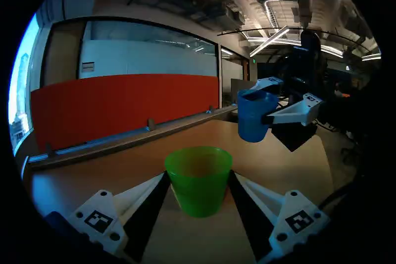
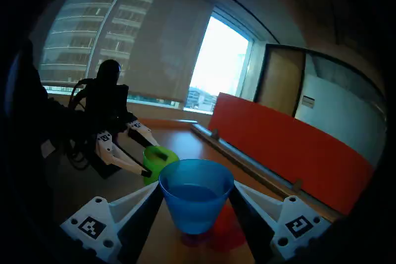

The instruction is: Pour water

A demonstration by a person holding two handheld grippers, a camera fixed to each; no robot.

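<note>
Daylight comes through a window (image 1: 20,90) at the far left of the left gripper view, next to a long orange partition (image 1: 123,105) with a pale glass panel (image 1: 148,56) above it, all set along the back edge of a wooden table (image 1: 277,160). Low in the middle, the left gripper (image 1: 199,177) is clenched on a green cup (image 1: 199,189), one finger pressed to each side of it. The cup stands upright, but I cannot tell whether its base rests on the table. Farther right and higher, the right gripper (image 1: 261,101) grasps a blue cup (image 1: 252,115), upright and lifted clear of the tabletop, under strip lights (image 1: 270,41) on the ceiling. In the right gripper view, the left gripper (image 2: 153,161) sits at the left with the green cup (image 2: 161,159) between its fingers, in front of a blind-covered window (image 2: 123,41). In the middle, the right gripper (image 2: 196,189) closes on both sides of the blue cup (image 2: 195,209), which has water (image 2: 195,192) in it. The green cup lies just beyond its rim, and a red patch (image 2: 230,232) shows on the table beneath it. The orange partition (image 2: 297,150) runs off to the right.
</note>
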